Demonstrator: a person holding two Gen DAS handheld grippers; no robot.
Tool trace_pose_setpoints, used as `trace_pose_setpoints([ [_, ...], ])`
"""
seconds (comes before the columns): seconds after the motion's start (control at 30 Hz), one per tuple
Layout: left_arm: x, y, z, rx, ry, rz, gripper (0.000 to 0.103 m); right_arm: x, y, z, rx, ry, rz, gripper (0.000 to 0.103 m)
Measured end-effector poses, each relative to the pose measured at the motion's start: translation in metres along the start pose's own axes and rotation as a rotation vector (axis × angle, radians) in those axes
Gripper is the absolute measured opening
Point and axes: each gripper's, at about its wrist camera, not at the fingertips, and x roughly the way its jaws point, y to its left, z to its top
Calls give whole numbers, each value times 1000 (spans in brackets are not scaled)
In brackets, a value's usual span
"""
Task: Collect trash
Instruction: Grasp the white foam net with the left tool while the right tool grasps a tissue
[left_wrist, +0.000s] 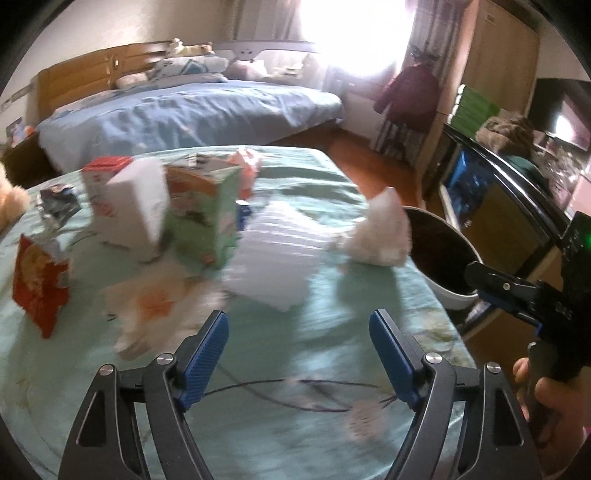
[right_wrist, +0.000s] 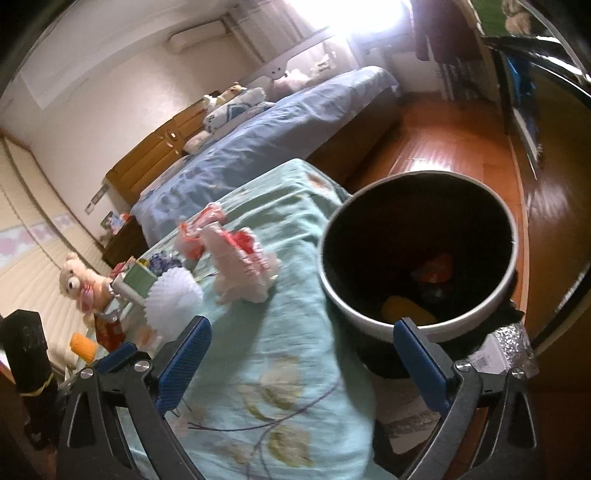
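While you held both tools over the mint-green floral cloth (left_wrist: 332, 295), your left gripper (left_wrist: 299, 354) stood wide with nothing between its blue pads, hanging above a bare stretch of the cloth. Your right gripper (right_wrist: 303, 365) was spread wide as well and held nothing; one finger sat over the cloth and the other in front of the near rim of the bin (right_wrist: 417, 254). That bin, white outside and dark inside, stood just beside the cloth's edge, over the wooden floor (right_wrist: 436, 129), and already held an orange wrapper (right_wrist: 436, 267) and a yellow item (right_wrist: 406, 310). Trash lay on the cloth ahead of you: a crumpled white tissue (left_wrist: 380, 232) close to the bin, a flat white sheet (left_wrist: 277, 254), a green carton (left_wrist: 207, 218), a white carton with a red top (left_wrist: 122, 199), a red snack box (left_wrist: 40, 280) and a crinkled foil wrapper (left_wrist: 55, 206). From the right wrist you also had a pink and red crumpled wrapper (right_wrist: 240, 258) and a white pleated paper cup (right_wrist: 171, 299) in view, with a teddy bear (right_wrist: 79, 284) well off to the left. A bed with a blue cover (left_wrist: 192, 110) lay beyond
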Motion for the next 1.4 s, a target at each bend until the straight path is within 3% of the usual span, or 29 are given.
trace_pose_setpoints([
  [0.53, -4, 10, 5, -73, 11, 18, 78, 34, 35, 13, -151, 20, 50, 98],
  [0.67, 6, 15, 18, -80, 15, 6, 78, 47, 34, 18, -147, 41, 57, 82],
  [0.8, 24, 20, 30, -79, 28, 6, 78, 61, 36, 25, -141, 61, 76, 79],
  [0.87, 30, 19, 33, -79, 32, -4, 77, 67, 38, 27, -146, 68, 94, 72],
  [0.9, 34, 18, 35, -75, 35, -8, 74, 69, 39, 28, -148, 71, 96, 68],
  [0.93, 37, 16, 36, -69, 33, -10, 71, 72, 40, 28, -152, 77, 95, 56],
  [0.97, 40, 14, 37, -59, 33, -13, 62, 75, 41, 28, -154, 89, 92, 44],
  [1.0, 44, 11, 37, -47, 44, -23, 47, 76, 41, 28, -154, 96, 91, 40],
  [1.07, 49, 6, 37, -25, 64, -44, 35, 77, 40, 27, -152, 100, 96, 32],
  [1.2, 49, 2, 40, 4, 49, -60, 19, 68, 39, 26, -144, 76, 102, 29],
  [1.4, 43, 0, 40, 15, 35, -84, 13, 51, 31, 21, -111, 55, 109, 28],
])
